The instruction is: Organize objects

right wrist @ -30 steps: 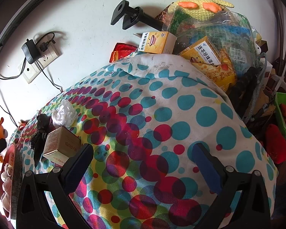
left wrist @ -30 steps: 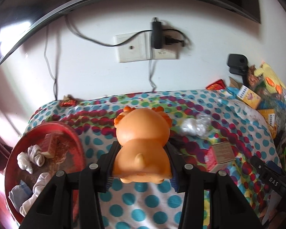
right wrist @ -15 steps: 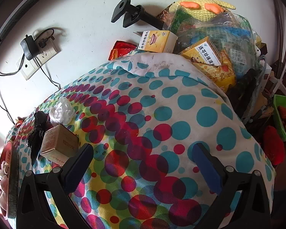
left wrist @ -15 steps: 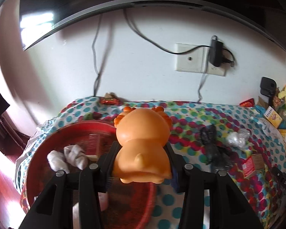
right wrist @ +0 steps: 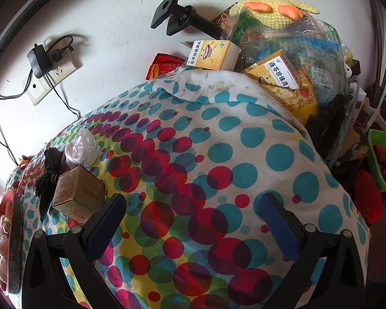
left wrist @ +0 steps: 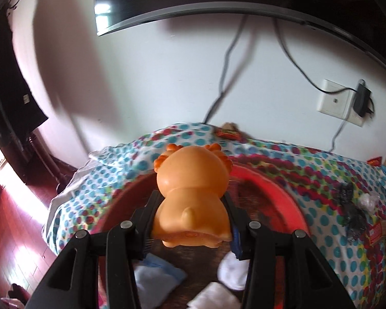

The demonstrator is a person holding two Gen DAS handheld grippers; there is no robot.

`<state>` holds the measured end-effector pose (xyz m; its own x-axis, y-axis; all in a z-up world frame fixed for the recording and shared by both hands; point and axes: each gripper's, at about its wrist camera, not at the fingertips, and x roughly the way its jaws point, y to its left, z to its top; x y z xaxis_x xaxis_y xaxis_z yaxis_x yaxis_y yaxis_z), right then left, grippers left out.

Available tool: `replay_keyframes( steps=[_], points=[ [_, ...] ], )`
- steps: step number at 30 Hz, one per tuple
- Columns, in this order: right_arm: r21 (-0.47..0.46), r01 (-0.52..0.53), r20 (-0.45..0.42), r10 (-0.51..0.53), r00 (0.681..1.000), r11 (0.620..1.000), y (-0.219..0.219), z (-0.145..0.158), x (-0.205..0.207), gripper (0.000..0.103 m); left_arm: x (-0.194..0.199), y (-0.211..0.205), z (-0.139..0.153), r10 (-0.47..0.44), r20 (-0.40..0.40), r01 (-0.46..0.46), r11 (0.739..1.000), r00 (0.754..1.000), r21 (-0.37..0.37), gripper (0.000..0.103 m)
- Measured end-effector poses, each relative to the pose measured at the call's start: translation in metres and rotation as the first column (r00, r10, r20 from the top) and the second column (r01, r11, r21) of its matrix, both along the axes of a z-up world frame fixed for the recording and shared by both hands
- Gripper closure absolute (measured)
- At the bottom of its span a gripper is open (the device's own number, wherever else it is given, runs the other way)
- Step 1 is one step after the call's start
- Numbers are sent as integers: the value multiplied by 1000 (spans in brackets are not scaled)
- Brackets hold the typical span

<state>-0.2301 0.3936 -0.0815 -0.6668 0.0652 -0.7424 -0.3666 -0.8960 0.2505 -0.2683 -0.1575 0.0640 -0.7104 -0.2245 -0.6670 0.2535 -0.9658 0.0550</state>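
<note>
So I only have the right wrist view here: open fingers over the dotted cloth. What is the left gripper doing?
Observer: The left gripper is shut on an orange toy.
Operator: Where is it?
Observer: Over the red basin.
Operator: Anything in the basin?
Observer: White cloth pieces and a light blue cloth lie below the toy.
</note>
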Motion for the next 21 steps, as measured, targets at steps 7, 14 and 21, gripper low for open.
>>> replay_keyframes(
  steps=[7, 14, 21],
  points=[
    [9, 0, 7, 0, 1000, 1000, -1, -1, -1, 0, 10, -58, -2, 51, 16, -51, 999, 999, 8, 57],
    [12, 1, 10, -1, 1000, 1000, -4, -2, -4, 0, 8, -82, -28, 77, 74, -79, 997, 994, 25, 57],
    [13, -1, 11, 1, 1000, 1000, -2, -2, -2, 0, 3, -94, -67, 118, 149, -128, 990, 982, 54, 57]
  ],
)
